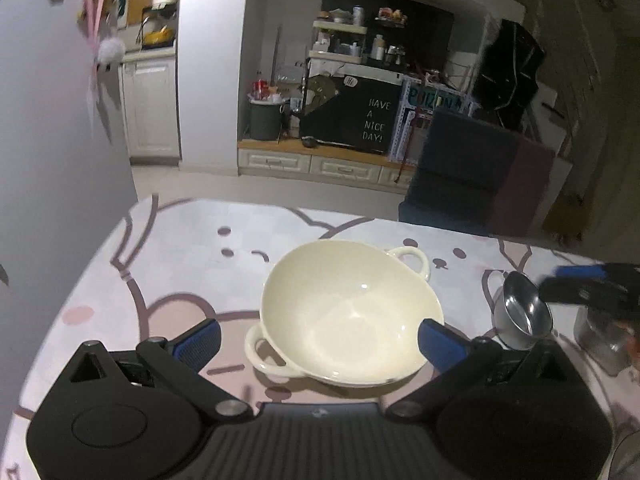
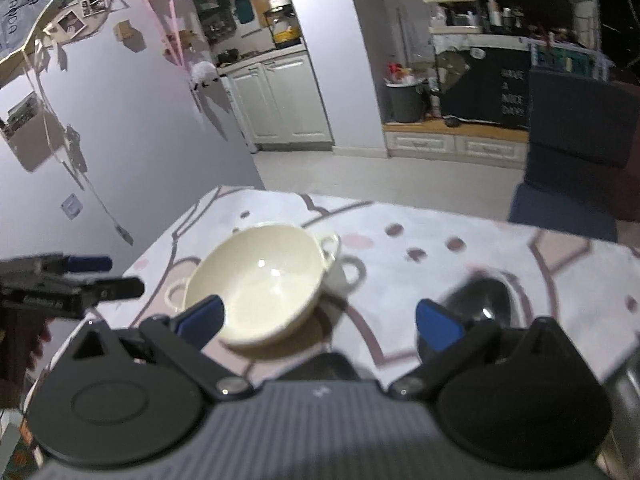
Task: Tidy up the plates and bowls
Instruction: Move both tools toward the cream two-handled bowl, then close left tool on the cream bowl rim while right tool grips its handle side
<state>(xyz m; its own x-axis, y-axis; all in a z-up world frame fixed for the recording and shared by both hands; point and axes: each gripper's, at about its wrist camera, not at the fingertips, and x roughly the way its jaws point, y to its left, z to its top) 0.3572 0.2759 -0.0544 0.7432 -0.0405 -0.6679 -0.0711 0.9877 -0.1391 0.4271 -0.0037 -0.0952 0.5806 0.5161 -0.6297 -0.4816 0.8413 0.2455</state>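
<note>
The cream two-handled bowl [image 1: 350, 316] sits mid-table on the patterned cloth [image 1: 168, 248]. The left gripper [image 1: 320, 340] hangs spread wide and empty, with the bowl's near loop handle between its fingers. The right gripper [image 2: 320, 320], likewise spread and empty, hovers with the bowl at its eleven o'clock. A small steel cup [image 1: 524, 312] stands at the bowl's three o'clock. For a sound pick, the left fingers should likely straddle the rim squarely before closing.

black sign [image 1: 374, 120]: "HAVE A NICE DAY!" | speech bubble [image 1: 350, 81]: "HI" | wall poster [image 2: 20, 12]: "PANDA"
</note>
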